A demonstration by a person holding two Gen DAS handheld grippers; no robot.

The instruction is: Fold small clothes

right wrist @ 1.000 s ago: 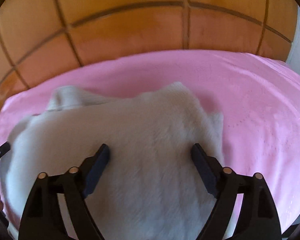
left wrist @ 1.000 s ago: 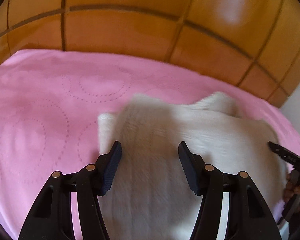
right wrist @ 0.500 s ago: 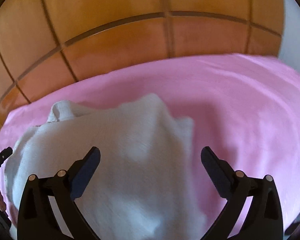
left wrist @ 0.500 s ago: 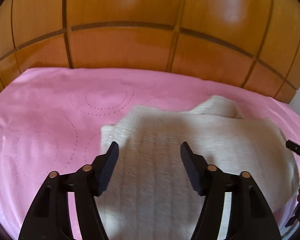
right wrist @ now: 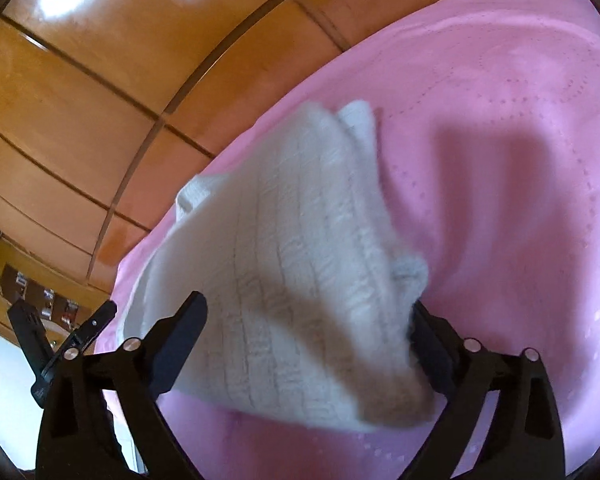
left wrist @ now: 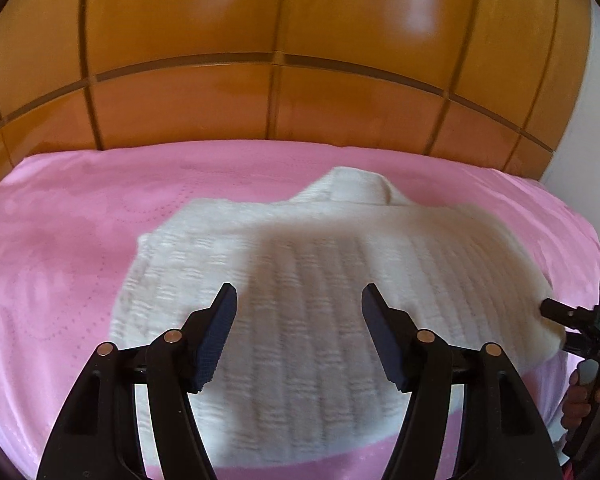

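A small cream knitted sweater [left wrist: 308, 280] lies folded on a pink bedspread [left wrist: 60, 240], its collar toward the headboard. My left gripper [left wrist: 298, 332] is open and empty, hovering over the sweater's near part. My right gripper [right wrist: 308, 344] is open, tilted, straddling the sweater [right wrist: 292, 248] with its right finger against the sweater's right edge. The right gripper also shows at the far right edge of the left wrist view [left wrist: 568, 316], at the sweater's right side. The left gripper shows at the left of the right wrist view [right wrist: 72, 332].
A glossy wooden headboard [left wrist: 280, 60] rises behind the bed. A white wall [left wrist: 596, 100] stands at the right. The pink bedspread [right wrist: 520, 160] extends widely to the right of the sweater. A wooden nightstand with small items [right wrist: 40, 300] shows at the lower left.
The left gripper has pulled back and the sweater lies flatter. The right gripper has opened wider, rolled to a tilt, and moved to the sweater's right edge.
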